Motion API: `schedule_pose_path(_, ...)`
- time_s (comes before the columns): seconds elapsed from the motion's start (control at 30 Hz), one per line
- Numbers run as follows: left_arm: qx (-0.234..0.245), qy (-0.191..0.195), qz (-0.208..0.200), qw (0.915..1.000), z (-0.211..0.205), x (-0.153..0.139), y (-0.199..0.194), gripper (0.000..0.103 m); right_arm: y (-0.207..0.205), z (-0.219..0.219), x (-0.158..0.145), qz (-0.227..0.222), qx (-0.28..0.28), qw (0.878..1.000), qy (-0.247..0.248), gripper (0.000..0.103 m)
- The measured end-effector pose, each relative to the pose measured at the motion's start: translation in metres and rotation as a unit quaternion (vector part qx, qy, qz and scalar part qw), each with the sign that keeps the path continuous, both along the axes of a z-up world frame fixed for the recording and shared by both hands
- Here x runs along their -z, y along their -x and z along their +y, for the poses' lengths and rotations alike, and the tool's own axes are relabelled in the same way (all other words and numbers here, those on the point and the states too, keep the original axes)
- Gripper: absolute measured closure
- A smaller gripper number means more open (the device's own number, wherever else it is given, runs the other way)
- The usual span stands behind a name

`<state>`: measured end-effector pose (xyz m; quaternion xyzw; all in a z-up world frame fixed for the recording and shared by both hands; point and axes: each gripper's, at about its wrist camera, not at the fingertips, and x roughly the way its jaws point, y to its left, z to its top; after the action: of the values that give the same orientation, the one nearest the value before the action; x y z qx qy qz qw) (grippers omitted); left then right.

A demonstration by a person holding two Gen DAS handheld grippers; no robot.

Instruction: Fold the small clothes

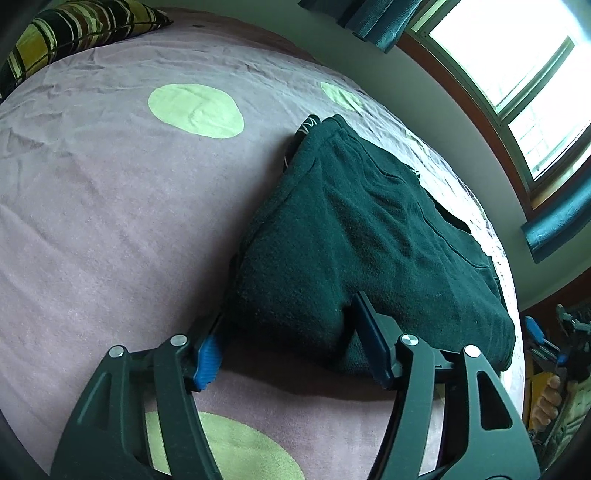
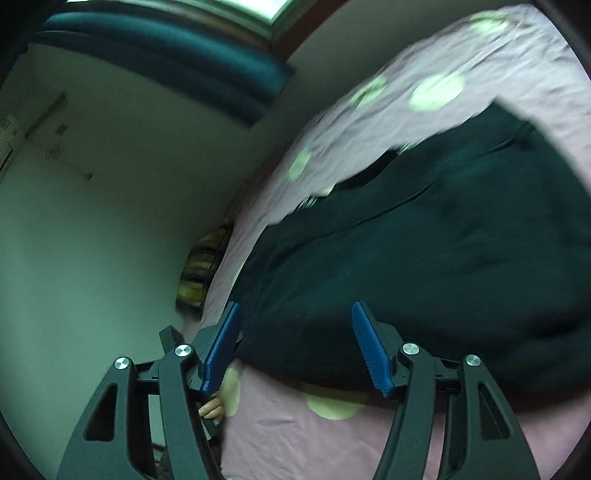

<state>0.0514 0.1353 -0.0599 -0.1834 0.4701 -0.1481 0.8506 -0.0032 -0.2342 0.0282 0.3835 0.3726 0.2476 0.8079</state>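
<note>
Left wrist view first: the left gripper (image 1: 284, 343) has its jaws standing fairly wide at the near corner of the dark green garment (image 1: 369, 229), one blue pad down on the sheet beside the fabric and the other pressed into the near edge from above, so nothing is actually pinched. Looks like fleece shorts or small trousers, already doubled over into a thick bundle lying toward the right side of the pink bedsheet (image 1: 110, 206) with the pale green dots. Beyond that there's a striped pillow (image 1: 74, 33) at the far left and a window (image 1: 517, 74) off to the right. Right wrist view is blurry, but the right gripper (image 2: 295, 347) is also parted and empty, hanging just off the garment's near edge, not touching as far as I can tell. My guess is the fold has been laid down and it needs tidying. To do it well I'd press the left pads flat along the near edge to set the crease, and bring the right one in low to square the opposite corner without dragging the top layer.
</note>
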Motion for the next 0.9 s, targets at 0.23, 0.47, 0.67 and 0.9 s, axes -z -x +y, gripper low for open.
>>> schedule_pose_path(0.23,-0.006,0.025,0.012,0.9996,0.003,-0.001,-0.004,0.035,-0.043,0.038,0.061,0.101,-0.007,0.994,0.048,0.054)
schedule_pose_path(0.47,-0.012,0.049,0.021,0.9985,0.006,-0.001,-0.008,0.032,-0.041,0.04,0.019,0.056,-0.002,0.996,0.07,0.033)
schedule_pose_path(0.67,-0.013,0.036,0.023,0.999,0.003,-0.001,-0.008,0.031,-0.081,0.056,0.061,0.112,-0.036,0.987,0.106,0.03)
schedule_pose_path(0.9,-0.022,0.04,0.029,0.9985,-0.002,0.001,-0.018,0.028,-0.066,0.06,0.02,0.062,-0.005,0.99,0.13,0.029)
